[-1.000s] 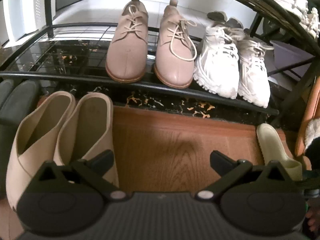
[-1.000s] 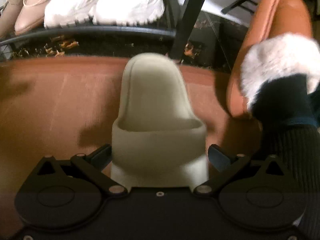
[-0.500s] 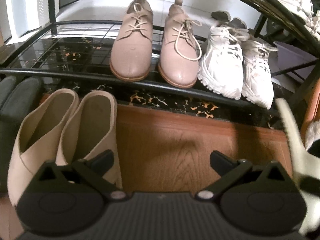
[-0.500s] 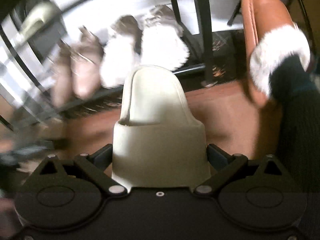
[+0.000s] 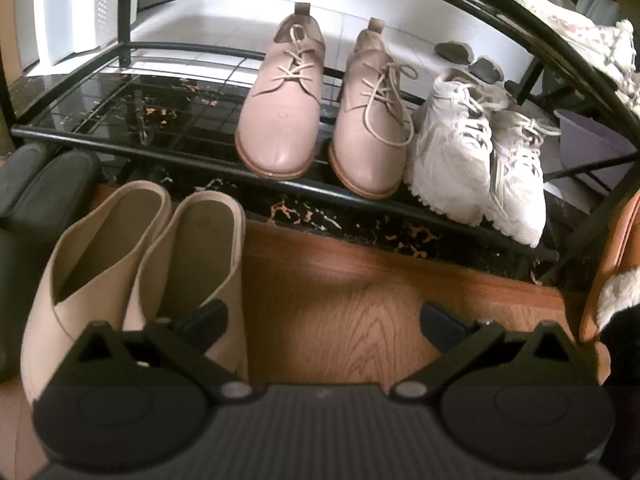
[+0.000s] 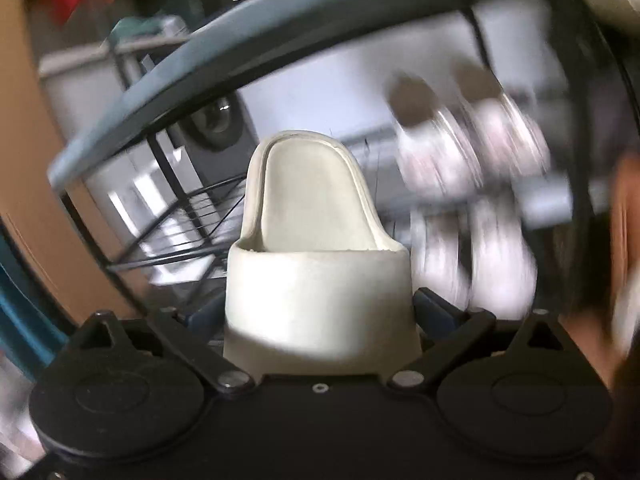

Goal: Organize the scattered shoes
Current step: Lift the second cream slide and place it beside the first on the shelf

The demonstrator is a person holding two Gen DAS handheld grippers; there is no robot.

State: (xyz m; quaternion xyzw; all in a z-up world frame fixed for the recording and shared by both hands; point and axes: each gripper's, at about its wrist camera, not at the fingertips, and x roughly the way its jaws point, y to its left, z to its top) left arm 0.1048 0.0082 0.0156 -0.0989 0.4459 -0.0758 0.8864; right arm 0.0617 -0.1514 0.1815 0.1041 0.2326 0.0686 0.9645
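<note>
My right gripper is shut on a cream slide sandal, its strap between the jaws, held up in the air in front of the black shoe rack. The background there is motion-blurred. My left gripper is open and empty, low over the wooden floor. A pair of beige mules lies on the floor just left of it. On the rack's lowest shelf stand pink lace-up shoes and white sneakers.
Dark grey slippers lie at the far left on the floor. A tan fur-lined slipper is at the right edge. White shoes sit on the upper shelf. The lower shelf's left half holds no shoes.
My right gripper has lifted the cream sandal off the floor and swung it up toward the rack. It has left the left wrist view. My left gripper has stayed open and nearly still.
</note>
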